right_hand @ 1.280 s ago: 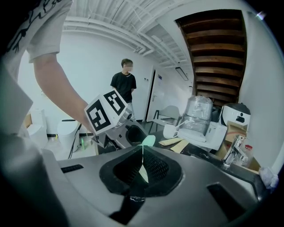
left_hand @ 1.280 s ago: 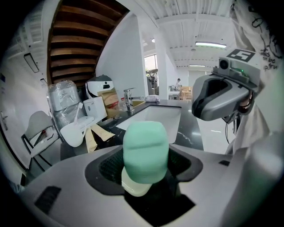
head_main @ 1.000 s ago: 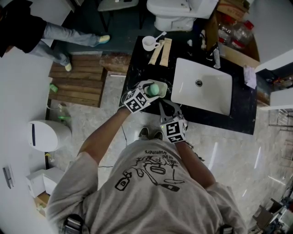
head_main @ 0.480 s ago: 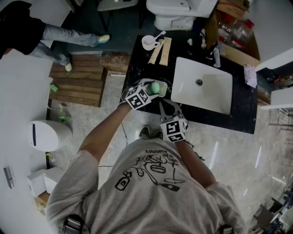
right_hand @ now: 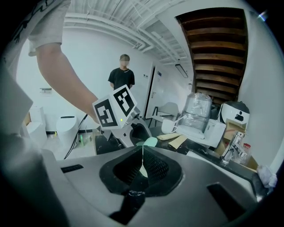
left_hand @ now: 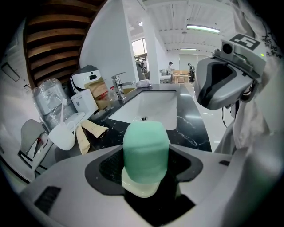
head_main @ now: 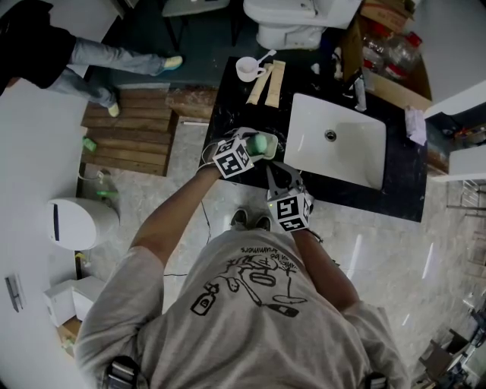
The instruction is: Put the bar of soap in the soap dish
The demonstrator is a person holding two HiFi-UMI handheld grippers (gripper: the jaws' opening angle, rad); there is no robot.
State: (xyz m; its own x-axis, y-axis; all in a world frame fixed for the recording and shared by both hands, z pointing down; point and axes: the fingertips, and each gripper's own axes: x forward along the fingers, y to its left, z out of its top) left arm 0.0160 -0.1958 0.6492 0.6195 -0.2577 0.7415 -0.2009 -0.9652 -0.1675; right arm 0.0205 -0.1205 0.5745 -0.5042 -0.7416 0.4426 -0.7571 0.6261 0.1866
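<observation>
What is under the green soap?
A pale soap dish sits just below the soap, which the left gripper holds. The jaws hide the rest of the soap dish.

We're in a bathroom mock-up, set up inside a big open hall. A black marble counter (head_main: 228,102) carries a white basin (head_main: 334,148) with a chrome tap (left_hand: 118,84), and a toilet (head_main: 292,23) stands just beyond. But there's a wooden pallet (head_main: 129,140) on the floor, a staircase underside (right_hand: 213,44) overhead, and strip lights (left_hand: 202,29) along a bare ceiling.
</observation>
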